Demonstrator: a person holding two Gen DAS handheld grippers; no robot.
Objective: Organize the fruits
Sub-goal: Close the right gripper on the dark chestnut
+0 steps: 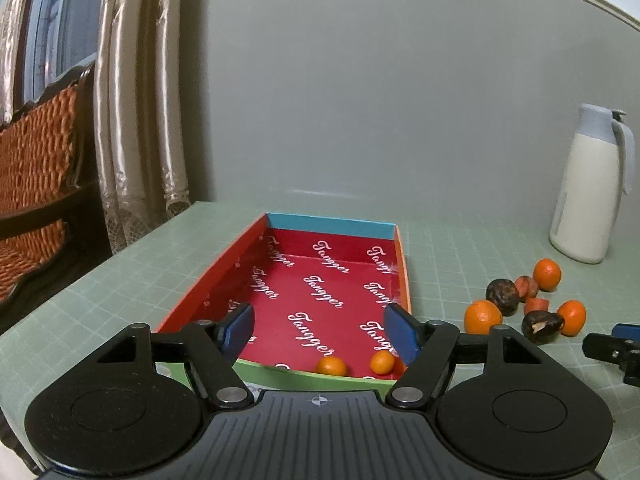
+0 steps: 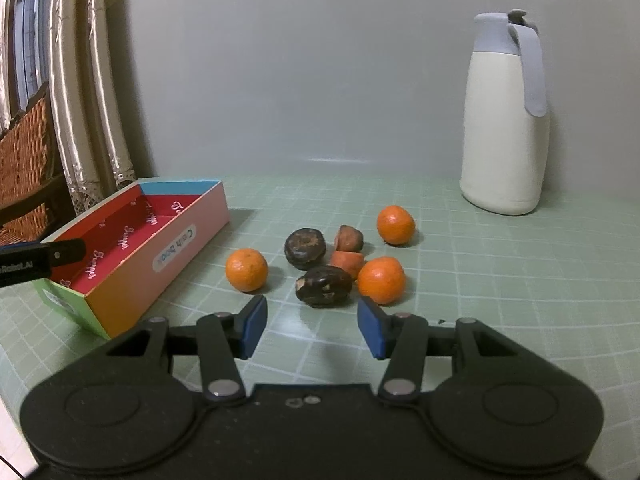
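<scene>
A red-lined cardboard box (image 1: 280, 236) (image 2: 192, 236) lies on the green mat. Two small oranges (image 1: 332, 366) (image 1: 382, 361) sit at its near end. My left gripper (image 1: 320, 334) is open and empty above that near end. A cluster of fruit lies to the box's right: three oranges (image 2: 246, 270) (image 2: 381, 280) (image 2: 395, 225), two dark brown fruits (image 2: 305, 248) (image 2: 323, 286) and two reddish pieces (image 2: 349, 239) (image 2: 347, 262). My right gripper (image 2: 312, 326) is open and empty just in front of the cluster. The cluster also shows in the left wrist view (image 1: 520, 304).
A cream thermos jug (image 2: 506, 120) (image 1: 588, 184) with a grey lid stands at the back right by the wall. The table's left edge runs beside curtains (image 1: 136, 100) and a wicker chair (image 1: 36, 184). The right gripper's tip (image 1: 616, 344) shows in the left wrist view.
</scene>
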